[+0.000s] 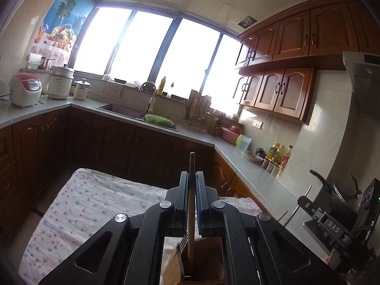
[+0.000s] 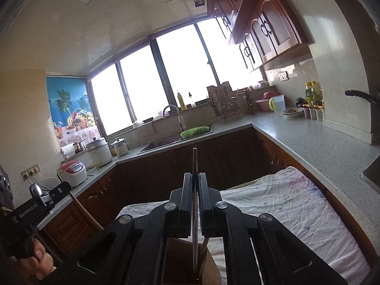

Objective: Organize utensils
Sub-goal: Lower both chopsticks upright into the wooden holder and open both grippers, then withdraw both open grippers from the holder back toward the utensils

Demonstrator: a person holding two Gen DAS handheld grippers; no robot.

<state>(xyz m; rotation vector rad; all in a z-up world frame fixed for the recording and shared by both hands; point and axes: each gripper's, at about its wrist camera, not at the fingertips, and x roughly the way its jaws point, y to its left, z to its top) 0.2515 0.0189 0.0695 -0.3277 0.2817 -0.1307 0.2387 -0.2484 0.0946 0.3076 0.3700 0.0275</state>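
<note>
My left gripper (image 1: 192, 178) is shut on a wooden-handled utensil (image 1: 192, 166) that stands upright, its lower end down in a wooden utensil holder (image 1: 209, 261) below the jaws. A metal fork (image 1: 183, 240) stands in that holder too. My right gripper (image 2: 195, 178) is shut on a thin chopstick-like stick (image 2: 194, 161), also upright, with its lower end in the wooden holder (image 2: 209, 268). Each gripper shows in the other's view: the right one (image 1: 332, 223) at the right edge, the left one (image 2: 40, 204) at the left edge with a wooden handle under it.
The holder stands on a table with a dotted white cloth (image 1: 83, 204). Grey countertops (image 2: 308, 147) wrap round the room, with a sink (image 1: 133, 111), green basket (image 1: 159, 120), dish rack (image 1: 197, 111), rice cooker (image 1: 25, 89), bottles (image 1: 277, 156) and a stove pot (image 1: 342, 194).
</note>
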